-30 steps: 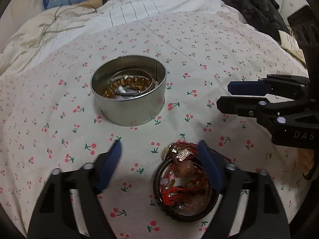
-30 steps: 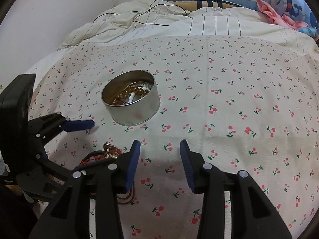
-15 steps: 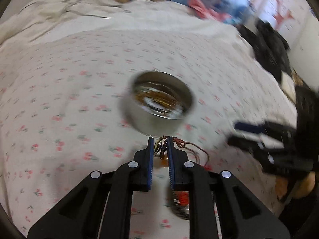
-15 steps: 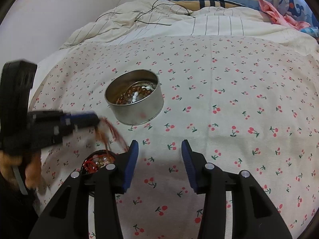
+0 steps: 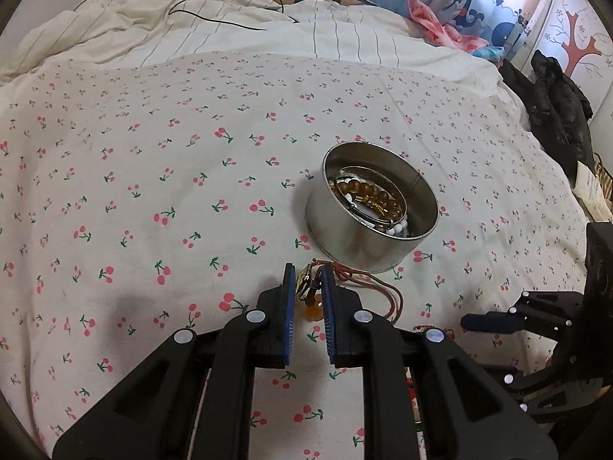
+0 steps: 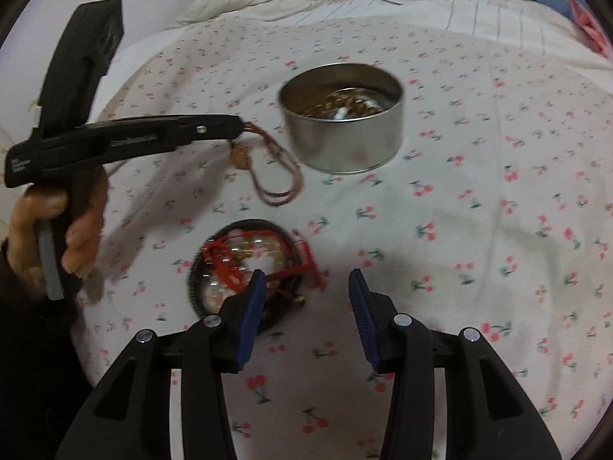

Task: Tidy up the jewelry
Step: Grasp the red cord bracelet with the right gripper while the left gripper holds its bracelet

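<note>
My left gripper (image 5: 308,281) is shut on a brown cord necklace (image 5: 383,295) with a small pendant and holds it in the air just short of the round metal tin (image 5: 367,245). In the right wrist view the left gripper (image 6: 239,128) holds the necklace (image 6: 281,176), its cord loops hanging left of the tin (image 6: 345,145). The tin holds amber and white bead bracelets (image 5: 377,201). My right gripper (image 6: 306,299) is open and empty above the sheet, beside a pile of red-cord and bead jewelry inside a dark ring (image 6: 245,264).
The cherry-print bedsheet (image 5: 191,191) covers the bed. A striped blanket and thin black cables (image 5: 214,4) lie at the back. A black jacket (image 5: 555,103) lies at the far right edge. The right gripper shows at the right of the left wrist view (image 5: 498,322).
My left gripper closed on the cord necklace, lifted it off the jewelry pile and carried it toward the tin. My right gripper stayed open and shifted a little toward the pile.
</note>
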The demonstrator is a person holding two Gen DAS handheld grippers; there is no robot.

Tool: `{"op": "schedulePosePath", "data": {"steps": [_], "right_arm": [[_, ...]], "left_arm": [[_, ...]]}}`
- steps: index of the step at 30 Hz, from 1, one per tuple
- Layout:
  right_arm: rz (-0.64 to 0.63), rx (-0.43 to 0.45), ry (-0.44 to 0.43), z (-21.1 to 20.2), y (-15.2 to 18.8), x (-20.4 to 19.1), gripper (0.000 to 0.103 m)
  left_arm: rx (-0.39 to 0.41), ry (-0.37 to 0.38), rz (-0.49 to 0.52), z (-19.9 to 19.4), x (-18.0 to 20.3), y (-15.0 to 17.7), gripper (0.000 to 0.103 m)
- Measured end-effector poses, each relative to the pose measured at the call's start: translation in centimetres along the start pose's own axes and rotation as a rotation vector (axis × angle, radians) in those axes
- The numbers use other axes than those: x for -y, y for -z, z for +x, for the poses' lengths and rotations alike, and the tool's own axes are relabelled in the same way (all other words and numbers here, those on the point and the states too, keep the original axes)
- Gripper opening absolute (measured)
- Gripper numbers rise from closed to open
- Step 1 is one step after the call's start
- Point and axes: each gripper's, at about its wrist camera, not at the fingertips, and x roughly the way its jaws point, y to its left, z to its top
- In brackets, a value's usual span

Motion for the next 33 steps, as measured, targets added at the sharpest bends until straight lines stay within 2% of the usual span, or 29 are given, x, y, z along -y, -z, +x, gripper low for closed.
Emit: {"op": "schedulePosePath", "data": {"steps": [3, 6, 7, 10, 17, 20, 29, 33], "right_arm": [[0.014, 0.012, -0.021, 0.0, 0.0, 0.0, 0.042], [0.023, 0.023, -0.040, 0.2, -0.2, -0.1, 0.025], [0.021, 0.024, -0.045, 0.3, -0.2, -0.3, 0.012], [0.021, 0.046, -0.053, 0.3, -0.6, -0.6, 0.005], [0.129, 0.206, -0.170, -3.5, -1.6, 1.3, 0.005], [0.156, 0.240, -0.206, -4.3, -1.8, 1.8, 0.005], [0.199, 0.321, -0.233, -6.3, -1.4, 3.1, 0.005], [0.213, 0.390, -0.244, -7.6, -1.5, 3.6, 0.005]], "left_arm": [[-0.004, 0.002, 0.004, 0.1, 0.1, 0.0, 0.012], [-0.006, 0.001, 0.004, 0.1, 0.0, 0.1, 0.012], [-0.006, 0.001, 0.004, 0.1, 0.0, 0.0, 0.012], [-0.007, 0.000, 0.003, 0.1, 0.0, 0.0, 0.012], [-0.006, 0.001, 0.004, 0.2, -0.1, 0.0, 0.012], [-0.006, 0.000, 0.003, 0.2, -0.1, 0.0, 0.012], [0.005, 0.002, 0.004, -0.1, -0.1, 0.0, 0.012], [0.023, 0.015, 0.014, -0.8, 0.2, -0.1, 0.012]]}}
